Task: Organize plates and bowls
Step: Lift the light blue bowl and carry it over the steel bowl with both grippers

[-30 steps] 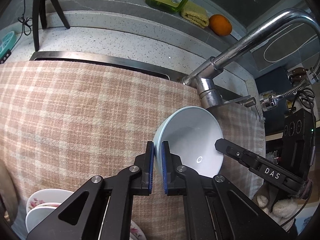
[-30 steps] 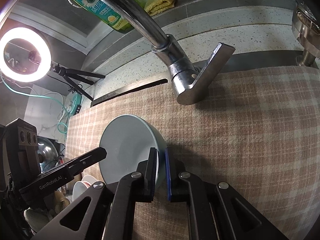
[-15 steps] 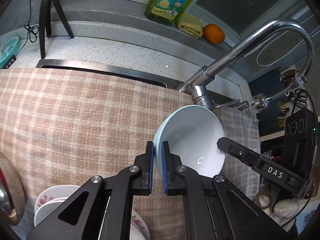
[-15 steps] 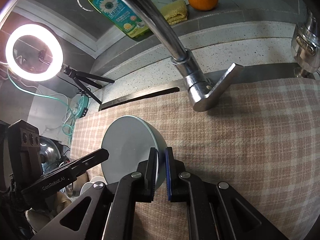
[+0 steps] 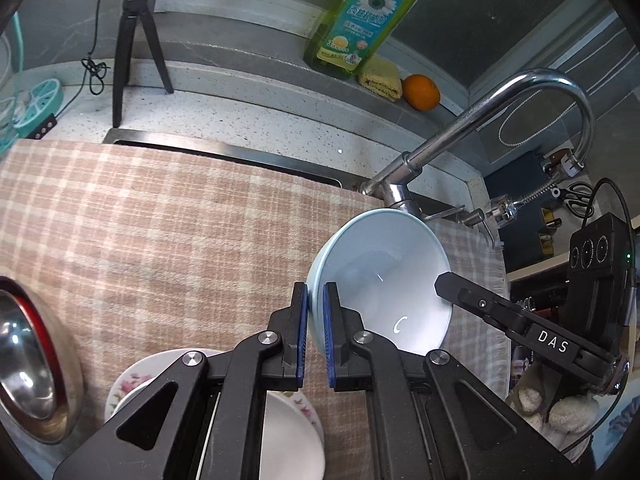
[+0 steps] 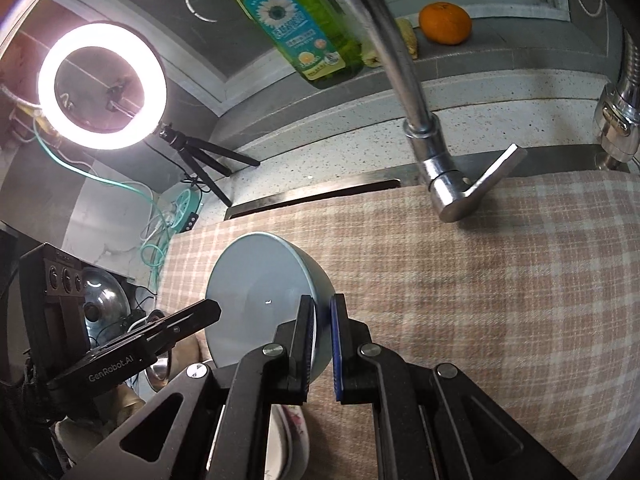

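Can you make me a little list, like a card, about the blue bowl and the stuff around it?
bowl: light blue bowl, tilted, lifted above the checked cloth
left gripper: shut on the bowl's rim
right gripper: shut on the opposite rim
below: flowered plates
far left: metal bowl
behind: tap, green soap bottle, orange

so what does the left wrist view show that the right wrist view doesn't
Only the left wrist view shows the faucet's full arch and the steel bowl with the red rim.

Only the right wrist view shows the lit ring light and the faucet lever.

Both show the pale blue bowl, gripped on opposite rims by the left gripper and the right gripper, above the plaid cloth, plus the green bottle and orange.
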